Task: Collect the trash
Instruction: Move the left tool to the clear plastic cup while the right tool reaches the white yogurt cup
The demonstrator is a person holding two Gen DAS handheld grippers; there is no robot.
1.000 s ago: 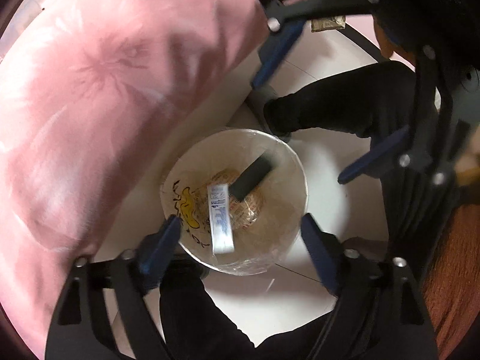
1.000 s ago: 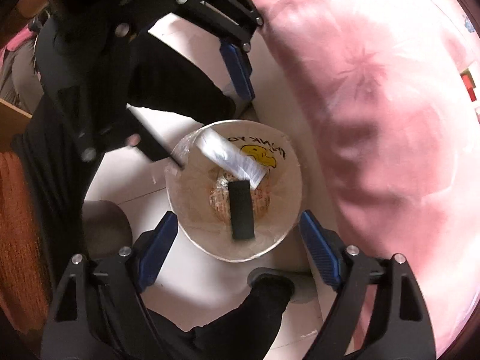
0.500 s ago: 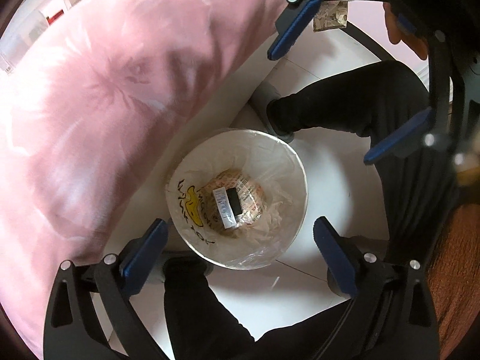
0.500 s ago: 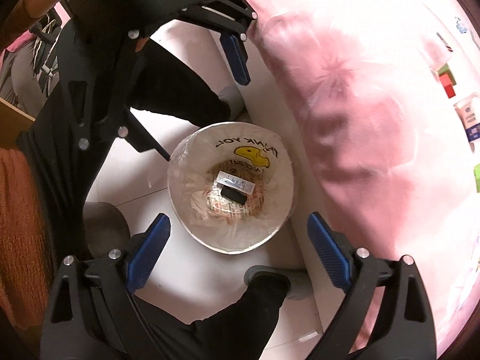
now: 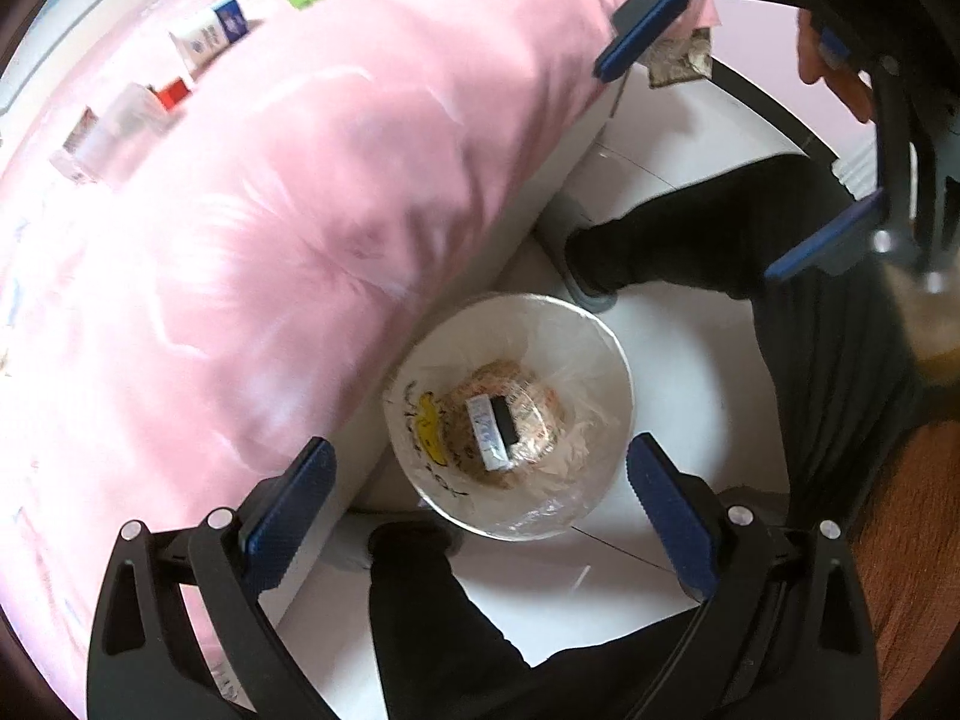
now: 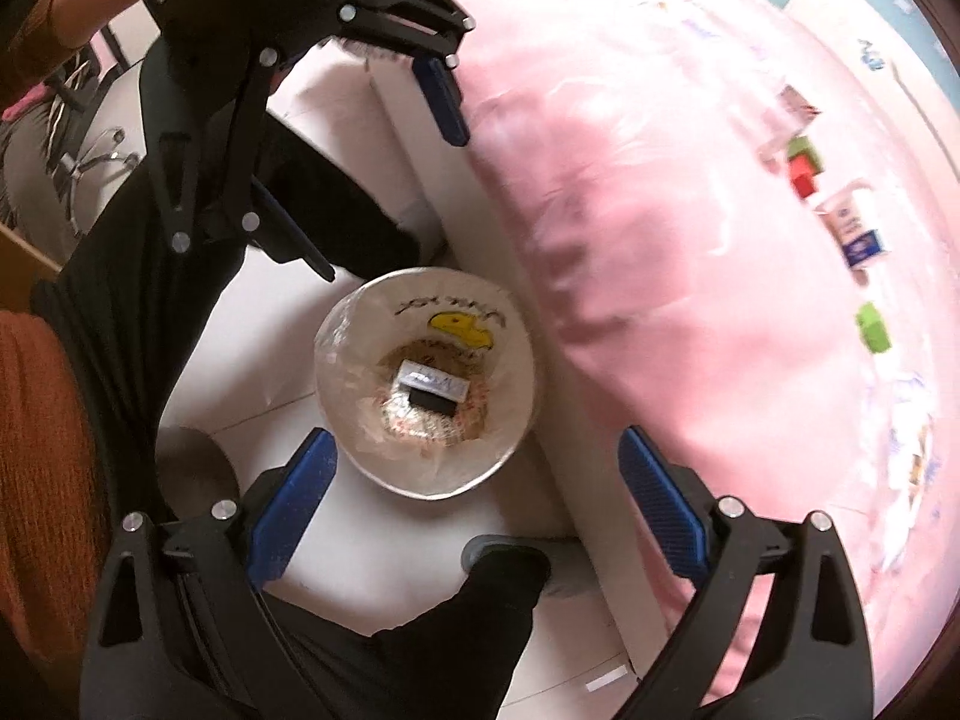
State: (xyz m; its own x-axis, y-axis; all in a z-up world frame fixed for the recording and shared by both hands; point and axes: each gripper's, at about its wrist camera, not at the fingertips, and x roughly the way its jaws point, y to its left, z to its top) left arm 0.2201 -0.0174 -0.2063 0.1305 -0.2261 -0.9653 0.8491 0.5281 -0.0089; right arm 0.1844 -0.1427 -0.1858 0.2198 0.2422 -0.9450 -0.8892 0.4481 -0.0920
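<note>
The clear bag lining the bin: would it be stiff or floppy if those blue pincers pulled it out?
Probably floppy: the bag is thin, wrinkled, see-through film draped over the bin rim. Likely slippery for the fingers, since it looks glossy. Probably light, holding only a white packet, a black piece and some wrappers.

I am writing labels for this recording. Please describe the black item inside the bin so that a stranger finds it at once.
Beside the pink bedding stands a round white bin lined with clear plastic. At its bottom, on crumpled wrappers, lies the black bar, beside a white printed packet. It is the only plain dark, unprinted piece there.
</note>
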